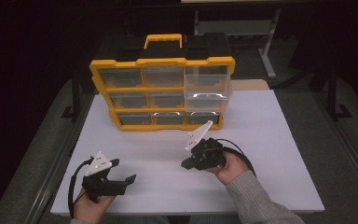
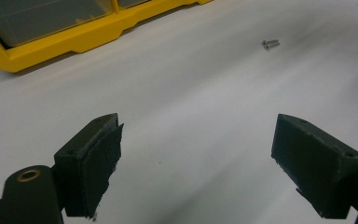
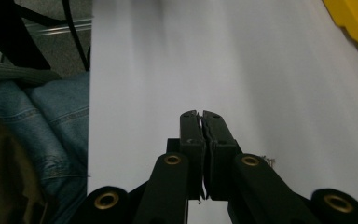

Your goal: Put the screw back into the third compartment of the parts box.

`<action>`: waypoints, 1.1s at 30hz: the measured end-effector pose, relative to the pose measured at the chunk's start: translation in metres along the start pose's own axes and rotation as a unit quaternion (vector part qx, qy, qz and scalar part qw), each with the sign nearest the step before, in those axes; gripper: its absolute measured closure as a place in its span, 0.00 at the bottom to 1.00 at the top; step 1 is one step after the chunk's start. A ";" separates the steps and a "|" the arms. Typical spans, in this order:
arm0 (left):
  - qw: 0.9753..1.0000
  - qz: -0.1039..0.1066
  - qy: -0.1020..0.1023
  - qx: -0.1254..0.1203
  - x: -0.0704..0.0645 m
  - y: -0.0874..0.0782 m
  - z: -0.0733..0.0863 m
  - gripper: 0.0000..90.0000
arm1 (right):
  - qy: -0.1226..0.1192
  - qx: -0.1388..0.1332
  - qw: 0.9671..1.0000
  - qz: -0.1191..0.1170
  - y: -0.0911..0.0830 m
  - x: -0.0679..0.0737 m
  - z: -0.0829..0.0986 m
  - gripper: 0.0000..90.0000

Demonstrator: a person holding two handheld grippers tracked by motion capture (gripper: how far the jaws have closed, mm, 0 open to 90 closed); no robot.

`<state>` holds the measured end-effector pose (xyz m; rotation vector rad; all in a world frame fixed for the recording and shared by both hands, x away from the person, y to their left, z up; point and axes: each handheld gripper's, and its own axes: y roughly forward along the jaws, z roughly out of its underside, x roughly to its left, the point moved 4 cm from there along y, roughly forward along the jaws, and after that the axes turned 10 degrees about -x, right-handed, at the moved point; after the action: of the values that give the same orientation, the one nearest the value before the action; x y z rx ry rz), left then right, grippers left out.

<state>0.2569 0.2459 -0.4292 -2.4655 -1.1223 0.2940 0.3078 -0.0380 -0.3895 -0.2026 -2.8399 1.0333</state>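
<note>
Left gripper (image 1: 123, 173) wide, right gripper (image 1: 189, 163) closed empty; tiny screws (image 2: 270, 44) at 1 o'clock on slick table (image 1: 270, 154) could skid away if nudged.

The high view looks forward and down on the white table (image 1: 261, 140). Each gripper view skims low along its own jaws, sharing that tabletop.

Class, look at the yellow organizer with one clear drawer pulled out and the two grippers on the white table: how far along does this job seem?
Done: one clear drawer of the yellow organizer is pulled out.

In hand: nothing visible. The left gripper is open, facing small screws loose on the white table; the right gripper is shut with nothing seen between its jaws.

Left, probably: picking up the screws, binning them, closing the drawer.
</note>
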 end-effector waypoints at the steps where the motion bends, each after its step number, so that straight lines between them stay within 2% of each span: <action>1: 1.000 0.000 0.001 0.000 0.000 0.000 0.000 0.17 | 0.001 0.000 1.000 -0.004 -0.003 0.002 -0.003 0.96; 4: 1.000 -0.001 -0.007 -0.006 -0.001 0.000 0.000 0.17 | -0.001 -0.005 1.000 -0.012 -0.010 0.006 -0.011 0.96; 7: 1.000 0.000 0.003 -0.002 0.002 -0.001 0.000 0.17 | -0.002 -0.015 1.000 -0.021 -0.019 0.007 -0.019 0.96; 8: 1.000 -0.001 -0.003 -0.004 0.001 0.000 0.000 0.17 | -0.001 -0.019 1.000 -0.024 -0.022 0.007 -0.022 0.96; 11: 1.000 -0.001 0.000 -0.002 0.002 -0.001 0.000 0.17 | 0.000 -0.023 1.000 -0.022 -0.033 0.007 -0.030 0.96; 12: 1.000 -0.002 -0.011 -0.002 0.000 -0.002 0.000 0.17 | 0.003 -0.023 1.000 -0.022 -0.037 0.007 -0.032 0.96; 15: 1.000 -0.002 -0.001 0.002 0.002 -0.002 -0.001 0.17 | 0.004 -0.027 0.999 -0.018 -0.048 0.006 -0.040 0.96; 17: 1.000 -0.002 -0.005 0.002 0.001 -0.003 -0.001 0.17 | 0.005 -0.028 0.999 -0.017 -0.052 0.006 -0.042 0.96; 18: 1.000 -0.003 -0.009 -0.007 0.001 -0.002 0.000 0.17 | 0.005 -0.033 0.999 -0.014 -0.061 0.005 -0.048 0.96; 25: 1.000 -0.003 -0.010 -0.005 0.001 -0.002 -0.001 0.17 | 0.010 -0.042 0.999 -0.006 -0.089 0.003 -0.063 0.96; 31: 1.000 -0.003 -0.006 -0.004 0.002 -0.003 -0.001 0.17 | 0.012 -0.049 0.999 -0.003 -0.105 -0.002 -0.074 0.96; 33: 1.000 -0.004 -0.015 -0.011 0.001 -0.002 -0.001 0.17 | 0.005 -0.050 0.999 -0.001 -0.110 -0.005 -0.077 0.96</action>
<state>0.2568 0.2479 -0.4275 -2.4816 -1.1538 0.3183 0.3147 -0.0734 -0.2602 -0.2125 -2.8848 0.8886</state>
